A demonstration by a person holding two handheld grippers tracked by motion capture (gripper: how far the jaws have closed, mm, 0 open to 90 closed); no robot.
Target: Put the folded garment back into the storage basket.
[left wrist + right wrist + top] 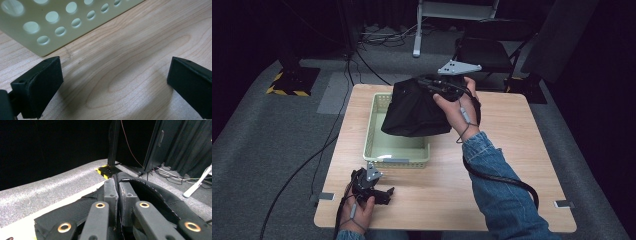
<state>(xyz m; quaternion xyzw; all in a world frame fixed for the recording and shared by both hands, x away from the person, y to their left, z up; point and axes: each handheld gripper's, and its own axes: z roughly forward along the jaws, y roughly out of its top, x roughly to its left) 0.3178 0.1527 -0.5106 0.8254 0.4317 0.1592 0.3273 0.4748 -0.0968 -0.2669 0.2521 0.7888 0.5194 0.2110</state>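
Note:
A black fabric bag (pixel 414 110) hangs in the air over the pale green perforated basket (pixel 377 145), its bottom just above the basket's middle. My right gripper (pixel 432 84) is shut on the bag's top edge; in the right gripper view its jaws (pixel 117 187) pinch the stitched rim of the bag (pixel 160 192). My left gripper (pixel 384 194) rests low on the wooden table (pixel 492 175) in front of the basket's near left corner. Its jaws stand wide apart (pixel 115 80) with only bare wood between them, and the basket wall (pixel 62 22) lies just beyond.
The table stands on grey carpet. Behind it are a black chair (pixel 484 50), a white stand (pixel 418 30) and cables on the floor. A yellow-black striped base (pixel 287 90) sits at the far left. Bare wood lies right of the basket.

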